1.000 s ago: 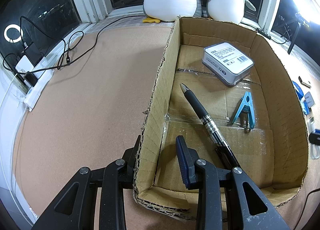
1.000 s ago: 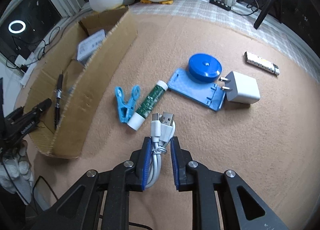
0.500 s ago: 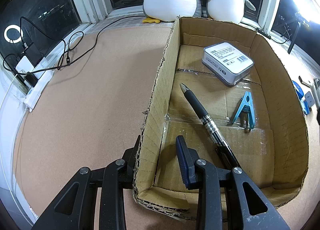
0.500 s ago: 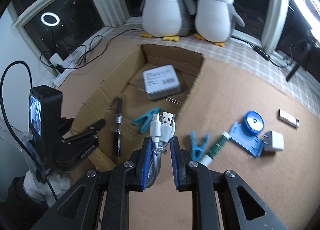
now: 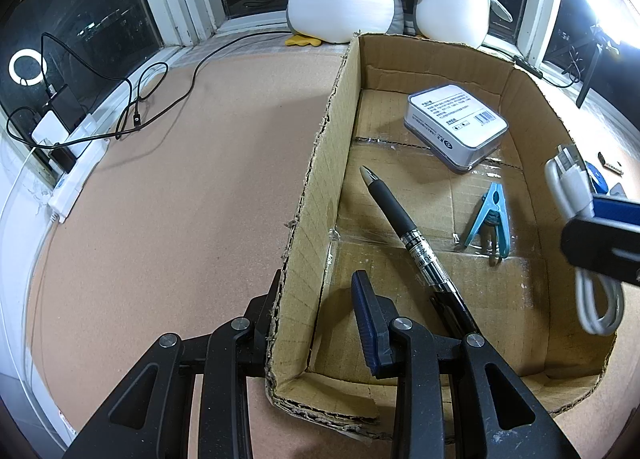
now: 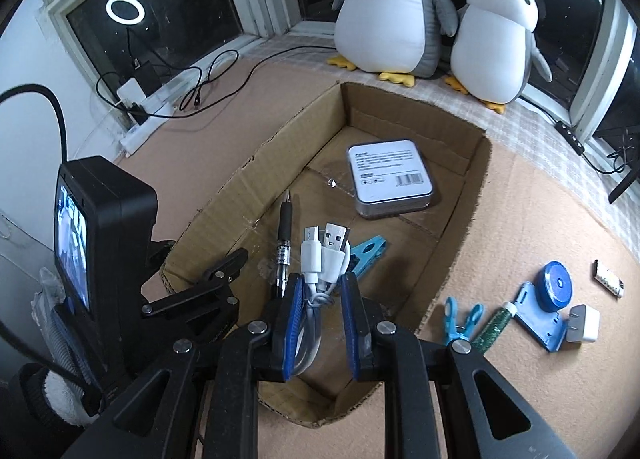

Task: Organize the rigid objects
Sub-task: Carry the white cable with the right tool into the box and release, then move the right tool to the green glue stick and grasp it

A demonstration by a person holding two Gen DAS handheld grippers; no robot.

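The right gripper (image 6: 320, 323) is angled steeply downward at lower centre, clenched on a coiled white USB cable (image 6: 322, 259) held above the cardboard box (image 6: 476, 195). The left gripper (image 5: 316, 323) is clamped on the box's near-left wall. Inside the box are seen one black pen (image 5: 404, 227), one blue clothespin (image 5: 490, 219) and one tin (image 5: 456, 125). Two plush penguins (image 6: 404, 7) are seen at the top.

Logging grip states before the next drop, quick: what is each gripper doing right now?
Left gripper: shut on the cardboard box wall.
Right gripper: shut on the white USB cable, above the box.
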